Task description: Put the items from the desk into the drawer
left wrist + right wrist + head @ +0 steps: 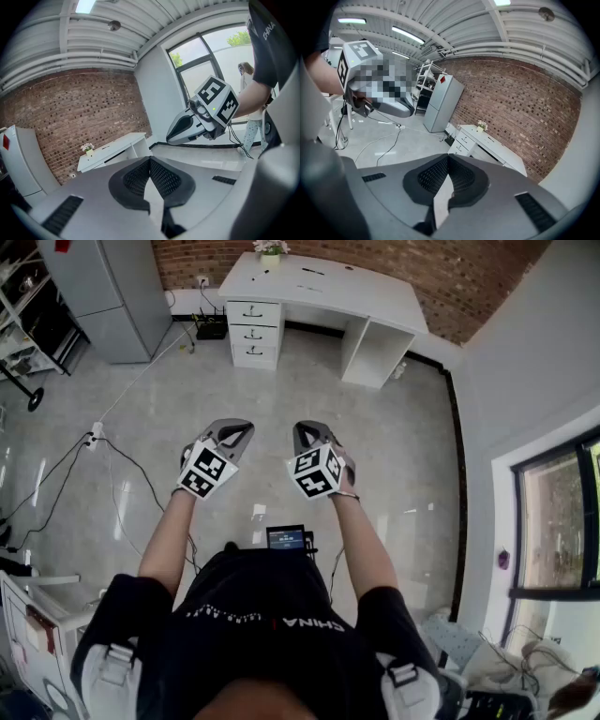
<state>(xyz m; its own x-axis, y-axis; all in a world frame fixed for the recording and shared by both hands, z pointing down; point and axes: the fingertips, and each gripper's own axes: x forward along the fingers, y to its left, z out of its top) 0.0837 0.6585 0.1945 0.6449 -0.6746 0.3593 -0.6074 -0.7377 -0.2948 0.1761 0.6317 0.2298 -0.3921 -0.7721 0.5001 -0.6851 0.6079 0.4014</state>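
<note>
Drawers point(255, 332) at 12 o'clock, left end of counter point(323, 289), well apart from me | flowerpot point(271, 251) on top | my left tool point(234, 432), right tool point(309, 432) closed, empty | left nearer the drawers

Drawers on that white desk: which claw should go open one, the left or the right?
Left, but only just. The drawers sit at the left end of the desk, more in line with the left claw than the right claw. Both claws are shut, empty and far from the desk.
</note>
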